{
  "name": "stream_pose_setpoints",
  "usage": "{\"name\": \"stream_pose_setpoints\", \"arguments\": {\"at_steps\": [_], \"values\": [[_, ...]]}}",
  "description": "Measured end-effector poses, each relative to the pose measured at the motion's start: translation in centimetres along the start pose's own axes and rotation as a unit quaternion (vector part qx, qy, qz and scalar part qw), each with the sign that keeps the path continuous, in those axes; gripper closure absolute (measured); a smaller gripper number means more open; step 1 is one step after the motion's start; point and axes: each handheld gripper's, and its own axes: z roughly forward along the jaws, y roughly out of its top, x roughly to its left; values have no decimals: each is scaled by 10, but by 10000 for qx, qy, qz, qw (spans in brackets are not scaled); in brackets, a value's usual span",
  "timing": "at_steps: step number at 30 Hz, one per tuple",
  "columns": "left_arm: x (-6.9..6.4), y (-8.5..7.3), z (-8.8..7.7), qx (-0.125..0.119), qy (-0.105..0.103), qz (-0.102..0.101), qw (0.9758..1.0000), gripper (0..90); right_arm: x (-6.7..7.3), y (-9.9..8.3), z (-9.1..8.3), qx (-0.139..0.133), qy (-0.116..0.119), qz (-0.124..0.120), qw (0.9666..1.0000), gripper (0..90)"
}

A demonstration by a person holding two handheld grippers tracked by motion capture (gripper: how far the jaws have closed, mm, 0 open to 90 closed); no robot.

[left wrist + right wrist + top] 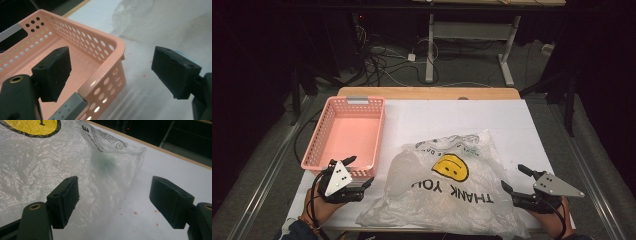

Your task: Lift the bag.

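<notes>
A crumpled white plastic bag with a yellow smiley face and "THANK YOU" print lies on the white table cover, its far corner rising in the right gripper view. A pink perforated basket stands empty at the left. My left gripper is open at the basket's near right corner, one jaw over the basket's inside, the other over the table. My right gripper is open at the bag's right edge, with nothing between its jaws. Something greenish shows faintly through the bag.
The white cover lies on a wooden table whose far edge shows. Small red specks dot the cover near the right gripper. Beyond the table are cables on the floor and a desk frame.
</notes>
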Motion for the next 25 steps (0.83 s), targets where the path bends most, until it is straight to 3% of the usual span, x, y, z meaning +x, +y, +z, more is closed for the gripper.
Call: {"name": "stream_pose_setpoints", "arguments": {"at_steps": [25], "values": [[1, 1, 4, 76, -27, 20, 10000, 158, -2, 1, -1, -72, 36, 28, 10000, 247]]}}
